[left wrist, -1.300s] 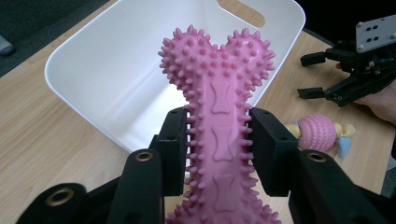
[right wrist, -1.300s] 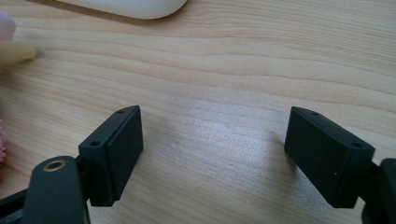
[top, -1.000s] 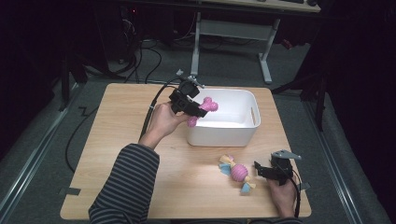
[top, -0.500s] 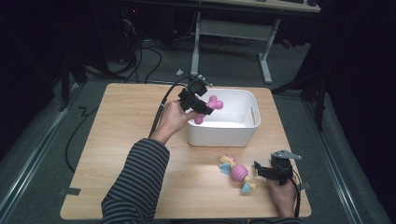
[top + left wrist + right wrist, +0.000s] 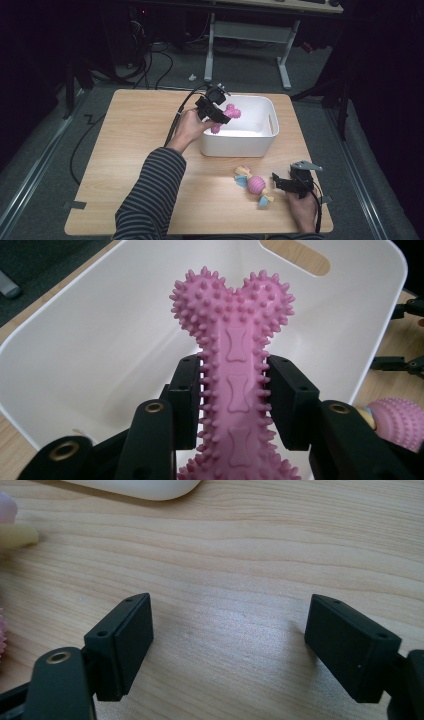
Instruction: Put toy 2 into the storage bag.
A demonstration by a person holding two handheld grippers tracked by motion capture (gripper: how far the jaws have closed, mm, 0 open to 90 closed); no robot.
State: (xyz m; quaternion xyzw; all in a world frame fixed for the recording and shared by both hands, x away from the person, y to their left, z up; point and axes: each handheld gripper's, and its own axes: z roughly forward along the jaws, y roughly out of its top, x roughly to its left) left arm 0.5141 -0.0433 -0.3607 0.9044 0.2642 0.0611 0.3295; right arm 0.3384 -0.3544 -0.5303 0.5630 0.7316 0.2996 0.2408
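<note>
The step in hand is judged to be the delivery of a toy into the bin. The left gripper (image 5: 218,111) is clenched on the shaft of a pink spiked bone toy (image 5: 232,355), its pads pressing both sides of the shaft. The toy's knobbed end projects over the open white bin (image 5: 265,107), above the bin's interior and clear of its floor. The bin appears to hold nothing else.

The right gripper (image 5: 284,183) rests low at the near right of the wooden table (image 5: 135,135), jaws spread wide with bare tabletop between them. A second toy, a pink ribbed ball with coloured ends (image 5: 255,185), lies on the table just beside it, apart from the bin.

The next move likely calls for lowering the bone a little further inside the walls and releasing it. The ball toy would then remain to be collected.
</note>
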